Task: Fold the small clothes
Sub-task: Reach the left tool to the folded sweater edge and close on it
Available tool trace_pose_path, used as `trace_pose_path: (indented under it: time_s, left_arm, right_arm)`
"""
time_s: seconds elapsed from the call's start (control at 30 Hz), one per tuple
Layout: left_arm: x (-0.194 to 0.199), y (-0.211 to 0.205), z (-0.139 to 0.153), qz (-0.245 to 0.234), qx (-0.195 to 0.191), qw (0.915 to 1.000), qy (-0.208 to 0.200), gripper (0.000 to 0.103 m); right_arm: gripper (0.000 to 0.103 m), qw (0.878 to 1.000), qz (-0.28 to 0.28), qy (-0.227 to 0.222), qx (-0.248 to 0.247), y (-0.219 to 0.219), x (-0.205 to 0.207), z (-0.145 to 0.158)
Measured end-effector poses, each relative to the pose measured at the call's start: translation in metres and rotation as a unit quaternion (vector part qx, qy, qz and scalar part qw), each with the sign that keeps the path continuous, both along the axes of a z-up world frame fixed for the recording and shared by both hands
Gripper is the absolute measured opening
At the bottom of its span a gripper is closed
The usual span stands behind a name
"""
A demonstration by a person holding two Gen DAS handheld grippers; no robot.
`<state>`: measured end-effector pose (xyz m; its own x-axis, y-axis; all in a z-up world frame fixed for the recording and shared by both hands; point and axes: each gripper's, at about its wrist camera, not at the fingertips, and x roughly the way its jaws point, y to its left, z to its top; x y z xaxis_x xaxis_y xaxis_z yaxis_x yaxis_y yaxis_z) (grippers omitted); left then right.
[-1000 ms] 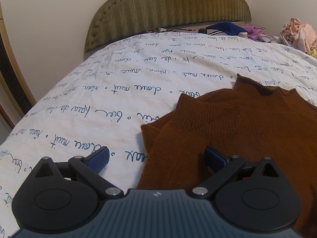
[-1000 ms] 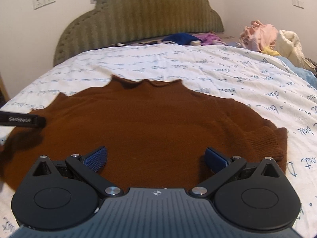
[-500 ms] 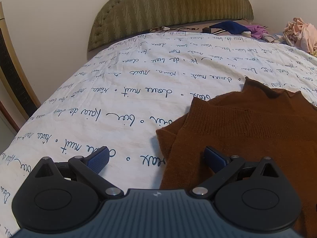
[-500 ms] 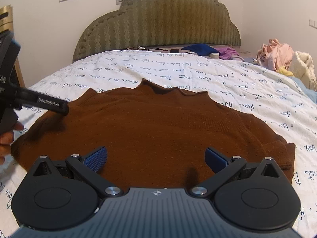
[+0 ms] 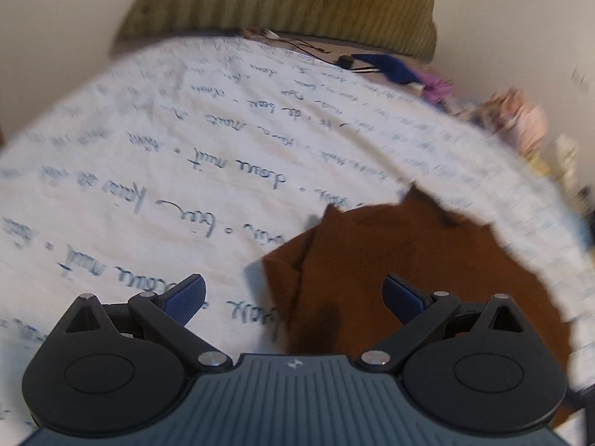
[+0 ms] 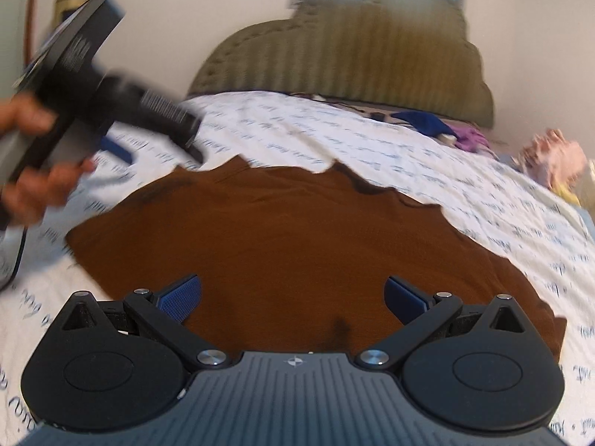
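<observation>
A brown knit sweater (image 6: 293,230) lies flat on the bed with its sleeves folded in; it also shows in the left wrist view (image 5: 401,260). My left gripper (image 5: 293,295) is open and empty, raised above the sweater's left edge. Seen from the right wrist view, the left gripper (image 6: 122,111) is held in a hand above the sweater's far left corner, blurred. My right gripper (image 6: 293,295) is open and empty above the sweater's near hem.
The bed has a white cover with blue script (image 5: 186,156) and a green padded headboard (image 6: 346,48). A blue cloth (image 6: 424,119) and purple cloth (image 6: 470,137) lie near the headboard. A pile of pink clothes (image 6: 554,156) sits at the right.
Both grippers have lifted up and back from the sweater, still open. The left gripper has risen well above the sweater's left side. Both views are now motion-blurred.
</observation>
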<state>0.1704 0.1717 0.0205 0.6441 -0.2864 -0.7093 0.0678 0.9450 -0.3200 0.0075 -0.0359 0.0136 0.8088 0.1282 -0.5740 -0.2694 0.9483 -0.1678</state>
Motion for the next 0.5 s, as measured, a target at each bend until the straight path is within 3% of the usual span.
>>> trace_pose_path:
  time_s: [0.17,0.33,0.5]
  left_arm:
    - [0.022,0.021,-0.007,-0.038,-0.098,0.9938,0.036,0.102]
    - [0.041,0.025,-0.033,-0.072,-0.183,0.9759,0.096,0.102]
    - [0.057,0.020,-0.057,-0.087,-0.246,0.9567,0.128,0.102]
  right_arm:
    - [0.102,0.998,0.054,-0.012,-0.042,0.035,-0.017,-0.005]
    - [0.101,0.990,0.091,-0.012,-0.109,0.068,-0.029,-0.023]
    - [0.100,0.981,0.089,-0.029,-0.167,0.093,-0.030,-0.040]
